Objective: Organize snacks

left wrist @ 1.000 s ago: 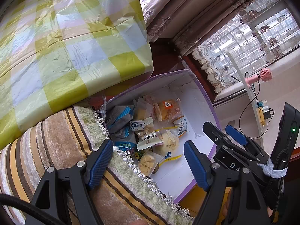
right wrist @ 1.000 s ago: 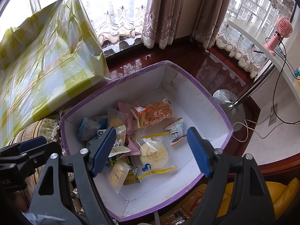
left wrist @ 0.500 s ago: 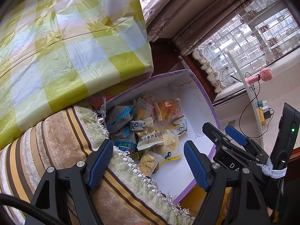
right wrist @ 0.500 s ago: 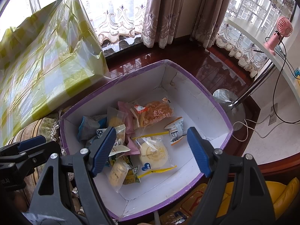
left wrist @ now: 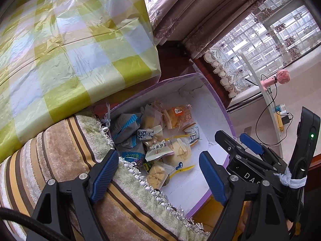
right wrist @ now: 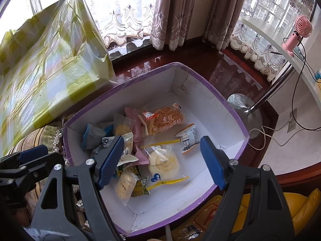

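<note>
both empty: left hand-held gripper [left wrist: 157,175], jaws just widened, and right hand-held gripper [right wrist: 161,162], wide, above the white, purple-rimmed cardboard box [right wrist: 216,100] of crinkly snack packets [right wrist: 163,161].

We see a green-and-white checked plastic cover [right wrist: 46,74] at the left, a striped fringed cushion [left wrist: 60,156] below it, mauve curtains [right wrist: 174,10] with lace trim, a pink fan [right wrist: 299,34] on the white sill, dark glossy floor [right wrist: 220,64].

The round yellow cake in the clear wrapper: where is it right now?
In the right wrist view the round cake lies on the floor of the purple-rimmed box, near its front, just below the small white packet.
</note>
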A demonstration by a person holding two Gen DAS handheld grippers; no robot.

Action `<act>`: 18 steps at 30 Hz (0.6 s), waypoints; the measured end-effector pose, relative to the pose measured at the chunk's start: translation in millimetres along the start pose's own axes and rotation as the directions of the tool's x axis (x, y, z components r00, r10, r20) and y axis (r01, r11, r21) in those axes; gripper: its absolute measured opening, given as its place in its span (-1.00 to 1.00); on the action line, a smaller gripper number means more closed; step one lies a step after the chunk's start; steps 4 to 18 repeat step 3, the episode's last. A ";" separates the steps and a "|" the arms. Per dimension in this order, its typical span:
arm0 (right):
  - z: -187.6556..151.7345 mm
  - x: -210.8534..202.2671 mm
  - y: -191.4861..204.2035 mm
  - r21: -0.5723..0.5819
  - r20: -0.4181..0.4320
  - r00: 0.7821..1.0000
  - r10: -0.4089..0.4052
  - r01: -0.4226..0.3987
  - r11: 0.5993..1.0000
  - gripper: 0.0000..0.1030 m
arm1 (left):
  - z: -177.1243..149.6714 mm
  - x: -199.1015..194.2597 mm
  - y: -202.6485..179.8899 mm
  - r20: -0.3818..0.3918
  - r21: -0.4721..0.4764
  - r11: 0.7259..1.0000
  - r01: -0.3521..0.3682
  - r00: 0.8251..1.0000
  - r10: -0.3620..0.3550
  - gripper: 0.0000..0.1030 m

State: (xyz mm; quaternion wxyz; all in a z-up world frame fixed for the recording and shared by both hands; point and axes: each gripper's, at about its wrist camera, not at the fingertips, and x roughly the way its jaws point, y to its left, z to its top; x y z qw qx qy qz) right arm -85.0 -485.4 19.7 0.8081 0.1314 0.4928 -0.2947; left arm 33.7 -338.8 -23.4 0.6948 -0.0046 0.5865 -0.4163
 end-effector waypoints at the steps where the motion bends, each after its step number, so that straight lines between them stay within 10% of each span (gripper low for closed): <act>1: -0.3 -0.2 -0.7 0.003 -0.001 1.000 0.001 -0.001 1.000 0.56 | -0.4 1.2 -2.7 -0.003 0.016 1.000 -0.002 1.000 0.002 0.70; 18: -0.5 -1.1 -1.2 0.009 -0.003 1.000 0.006 -0.006 1.000 0.56 | 0.1 1.3 -4.8 -0.004 0.030 1.000 0.001 1.000 -0.001 0.75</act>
